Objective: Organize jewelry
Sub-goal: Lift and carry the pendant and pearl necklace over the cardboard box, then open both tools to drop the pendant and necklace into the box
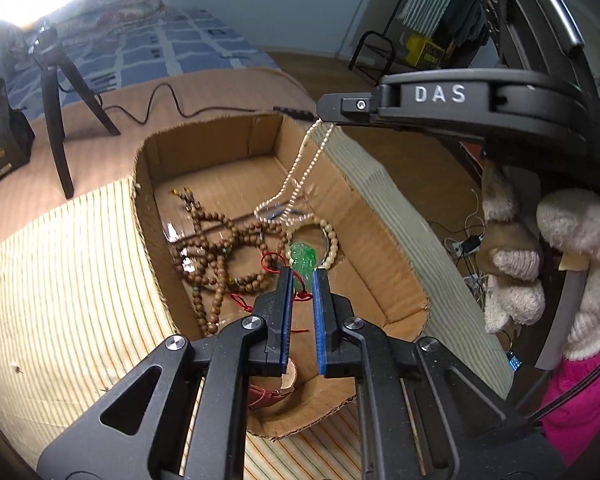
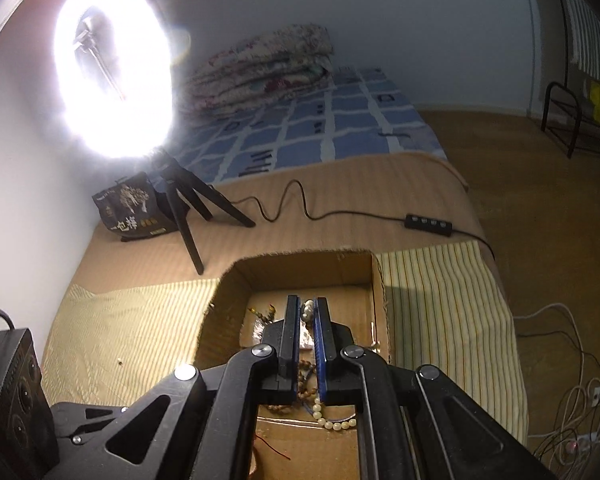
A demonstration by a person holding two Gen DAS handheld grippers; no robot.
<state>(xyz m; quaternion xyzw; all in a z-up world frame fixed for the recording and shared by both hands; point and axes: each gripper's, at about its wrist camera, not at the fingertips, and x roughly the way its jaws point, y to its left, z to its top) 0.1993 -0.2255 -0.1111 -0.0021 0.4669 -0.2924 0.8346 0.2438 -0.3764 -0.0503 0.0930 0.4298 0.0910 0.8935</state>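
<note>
**A:** so where's the jewelry sitting?

**B:** Mostly in the cardboard box, a shallow open tray of raw corrugated board with rough cut edges, on a striped woven cloth. Inside is a tangle of round brown wooden beads, a ring of paler tan beads, a glossy green pendant on thin red cord, and a reddish leather strap near the front wall.

**A:** and the grippers?

**B:** The left gripper has its blue ribbed pads a little apart, with the green pendant right between the tips. Can't tell if they actually touch it. The right gripper is clamped on a strand of small cream pearly beads. In the left view the strand hangs from its tip in a long loop down into the box, the bottom end resting by the tan ring.

**A:** anything else around?

**B:** A black tripod under a glaring ring light, a matte black pouch with gold print, and a thin black cable snaking across the tan mat.
</note>
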